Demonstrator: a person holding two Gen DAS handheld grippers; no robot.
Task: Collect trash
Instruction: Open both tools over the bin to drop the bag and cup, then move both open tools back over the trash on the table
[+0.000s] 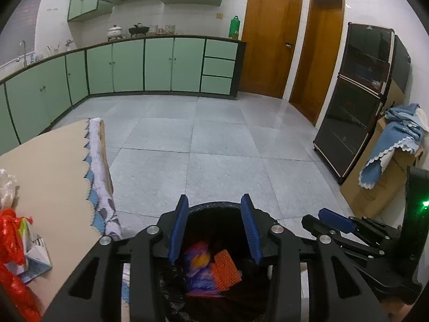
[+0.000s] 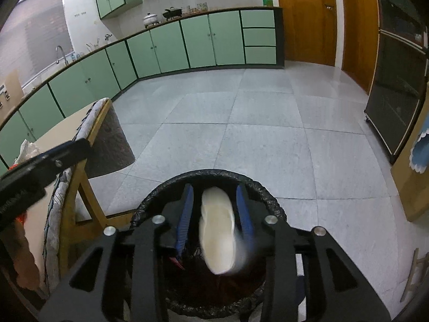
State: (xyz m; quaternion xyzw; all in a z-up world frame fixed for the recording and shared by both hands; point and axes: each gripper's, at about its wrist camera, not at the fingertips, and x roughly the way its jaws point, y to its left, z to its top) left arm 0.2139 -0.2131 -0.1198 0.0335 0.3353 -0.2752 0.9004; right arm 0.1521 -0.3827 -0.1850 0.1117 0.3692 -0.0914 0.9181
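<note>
Two grippers hang over the black-lined trash bin (image 2: 206,177), which stands on the floor just right of the table (image 1: 48,161). Between the right gripper (image 2: 217,214) and its spread, non-touching fingers blurs a pale oblong scrap (image 2: 217,230), long axis running near to far, apparently dropping straight into the bin. Left gripper (image 1: 214,230) is open and empty above purple and orange waste (image 1: 211,268). More litter, a red bag (image 1: 10,238), lies at the table's near left, closer to the left gripper.
</note>
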